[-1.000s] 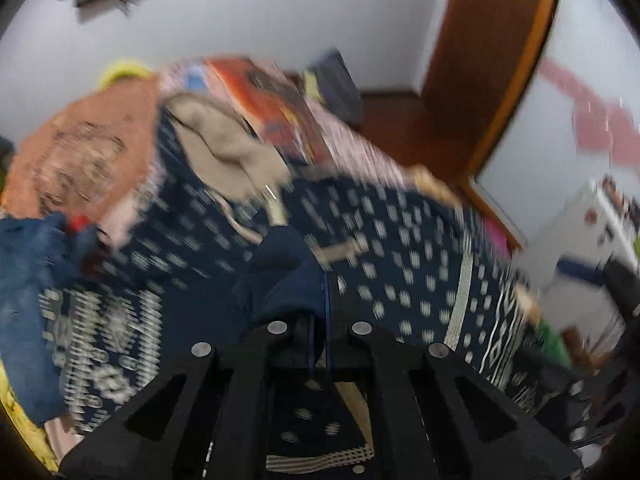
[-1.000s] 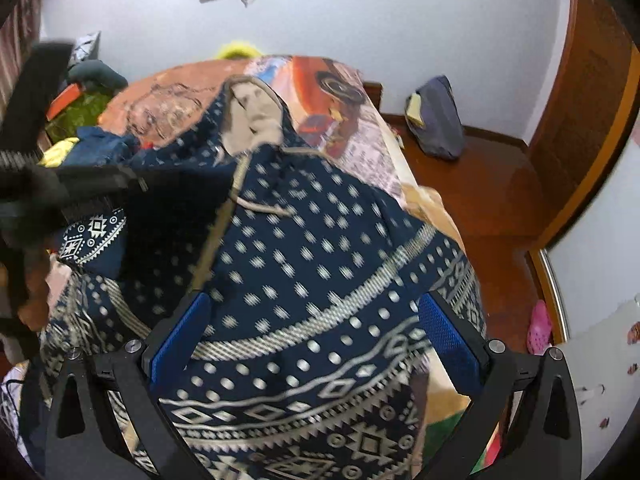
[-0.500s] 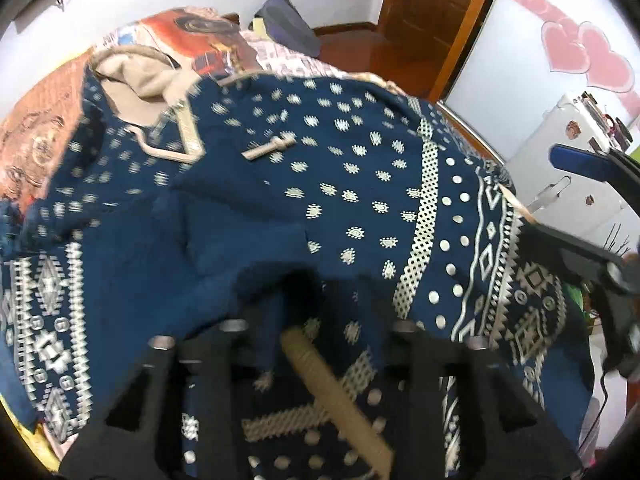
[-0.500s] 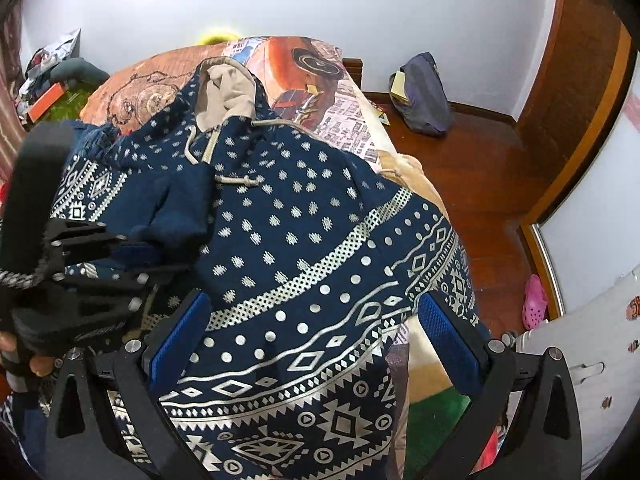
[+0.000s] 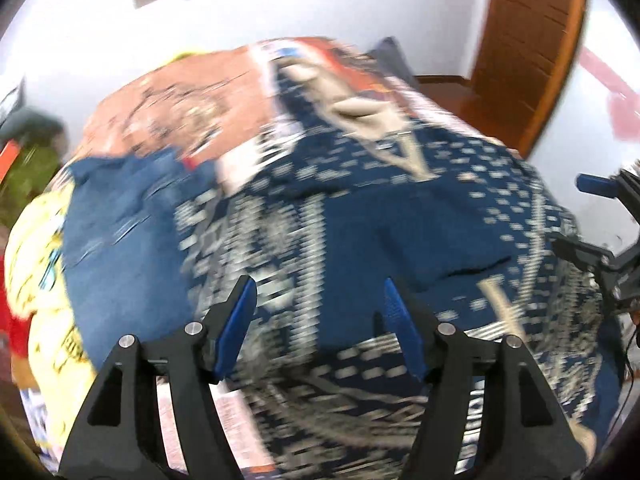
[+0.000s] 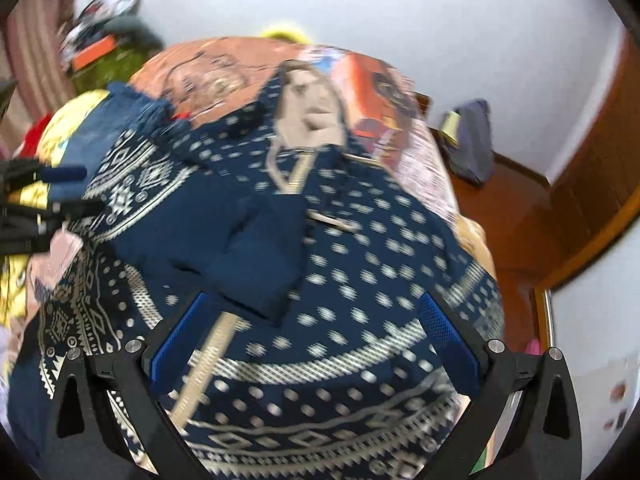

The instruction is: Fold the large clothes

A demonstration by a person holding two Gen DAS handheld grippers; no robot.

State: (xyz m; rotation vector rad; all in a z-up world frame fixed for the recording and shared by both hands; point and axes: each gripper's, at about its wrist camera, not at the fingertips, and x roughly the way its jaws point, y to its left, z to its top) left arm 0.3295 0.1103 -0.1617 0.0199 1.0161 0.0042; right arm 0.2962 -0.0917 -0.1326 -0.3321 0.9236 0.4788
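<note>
While the navy patterned hoodie [image 6: 360,280] lies spread front-up on the bed [image 6: 224,76], its hood [image 6: 308,104] toward the far wall, one sleeve [image 6: 244,252] is already folded across the chest, just below the hood. Left gripper [image 5: 320,320] hovers over the hoodie's left part, jaws opening, nothing between them. Right gripper [image 6: 316,340] hangs over the hem side, jaws wide apart, empty too. Blue jeans [image 5: 120,216] and yellow cloth [image 5: 36,248] sit beside the hoodie's left edge. Step looks like sleeve tucked, grip let go. Next move probably calls for pinching the other sleeve or side edge and carrying it across the chest. Left view blurred.
</note>
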